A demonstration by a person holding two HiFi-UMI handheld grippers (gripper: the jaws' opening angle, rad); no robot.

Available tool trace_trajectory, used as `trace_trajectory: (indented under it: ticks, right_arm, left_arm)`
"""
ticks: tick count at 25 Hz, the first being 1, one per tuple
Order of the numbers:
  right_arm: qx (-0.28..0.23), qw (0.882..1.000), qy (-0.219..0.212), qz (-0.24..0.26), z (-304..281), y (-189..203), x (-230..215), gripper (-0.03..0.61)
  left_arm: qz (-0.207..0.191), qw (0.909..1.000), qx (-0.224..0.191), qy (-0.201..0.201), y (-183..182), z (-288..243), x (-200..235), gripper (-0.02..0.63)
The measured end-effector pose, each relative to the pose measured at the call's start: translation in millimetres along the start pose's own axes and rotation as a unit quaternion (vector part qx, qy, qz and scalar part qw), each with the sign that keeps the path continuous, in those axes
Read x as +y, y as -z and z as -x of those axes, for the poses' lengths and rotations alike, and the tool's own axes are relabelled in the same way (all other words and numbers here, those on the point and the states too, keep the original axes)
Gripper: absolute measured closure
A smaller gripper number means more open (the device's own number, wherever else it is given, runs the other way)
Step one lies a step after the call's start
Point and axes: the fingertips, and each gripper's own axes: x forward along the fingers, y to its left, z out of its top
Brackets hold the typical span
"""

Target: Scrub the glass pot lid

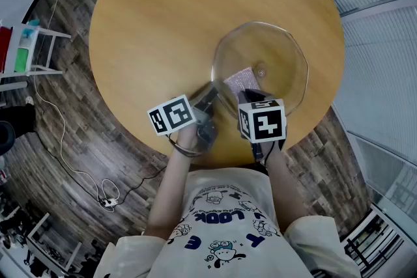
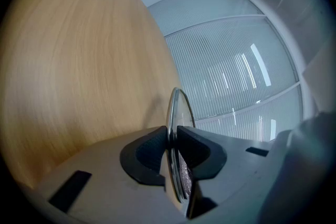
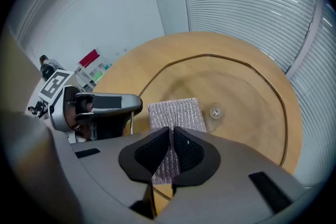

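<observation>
Left fingers (image 2: 144, 157) clamp glass lid (image 1: 280, 55), right fingers (image 3: 191, 152) pinch scouring pad (image 3: 176, 113).

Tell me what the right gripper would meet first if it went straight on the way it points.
The glass lid. The right gripper points steeply down into it, and the silver scrubbing pad clamped in its fingers seems to lie on the glass beside the centre screw, so the pad presses first.

round wooden table (image 1: 163, 23) on plank floor (image 1: 71, 127); glass lid (image 1: 287, 62) over it
</observation>
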Motion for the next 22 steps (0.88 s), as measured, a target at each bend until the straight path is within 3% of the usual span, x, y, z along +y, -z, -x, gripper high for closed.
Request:
trace_trajectory:
  ticks: [22]
  right_arm:
    - [-0.013,1.0,-0.018,-0.007,-10,-22,9,0.535]
  left_arm:
    - [0.0,1.0,-0.005,-0.006,-1,-4,-2,0.54]
